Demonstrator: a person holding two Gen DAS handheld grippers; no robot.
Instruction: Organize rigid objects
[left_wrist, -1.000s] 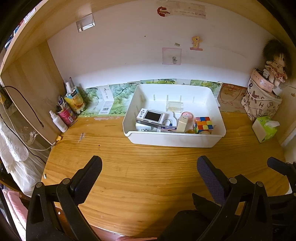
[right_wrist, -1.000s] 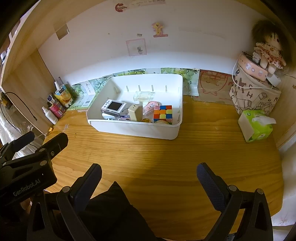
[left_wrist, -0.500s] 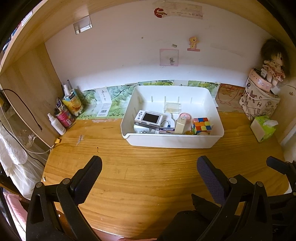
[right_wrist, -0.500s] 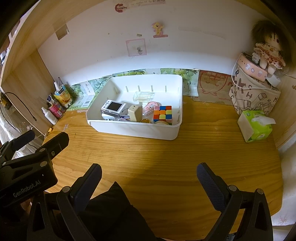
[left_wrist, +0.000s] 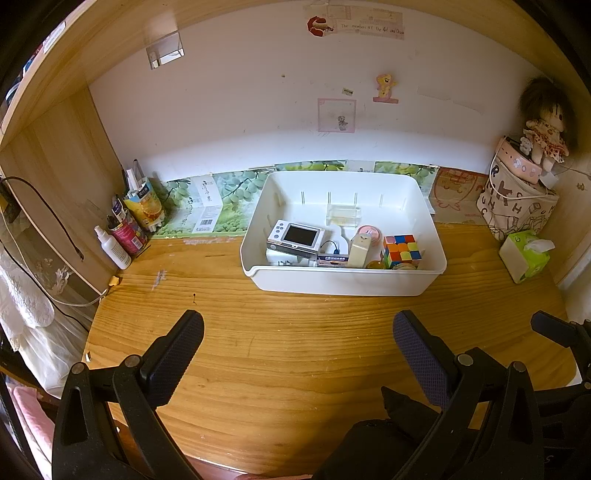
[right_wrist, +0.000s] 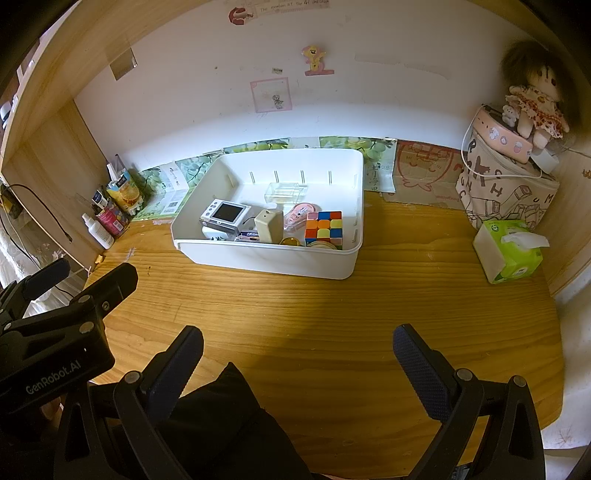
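Two hand-held grippers hang over the near edge of a wooden desk, both with jaws spread wide and holding nothing: the left gripper and the right gripper, side by side and well short of the work. The things to be sorted sit crowded along the front wall of a white bin near the back of the desk: a small screen device, a cream box, a colour cube, a pink tape dispenser and a clear plastic case further back.

The likely trouble is the crowding. The pieces touch or nearly touch, so a finger sliding in beside the cube could well nudge its neighbours or tip the cream box, and the bin's front wall blocks a low approach. The light bin might also slide on the smooth wood if pushed.

The desk stands in a wood-panelled alcove with a white back wall bearing stickers. Bottles and cans cluster at the left; a green tissue box, a printed bag and a doll fill the right corner.
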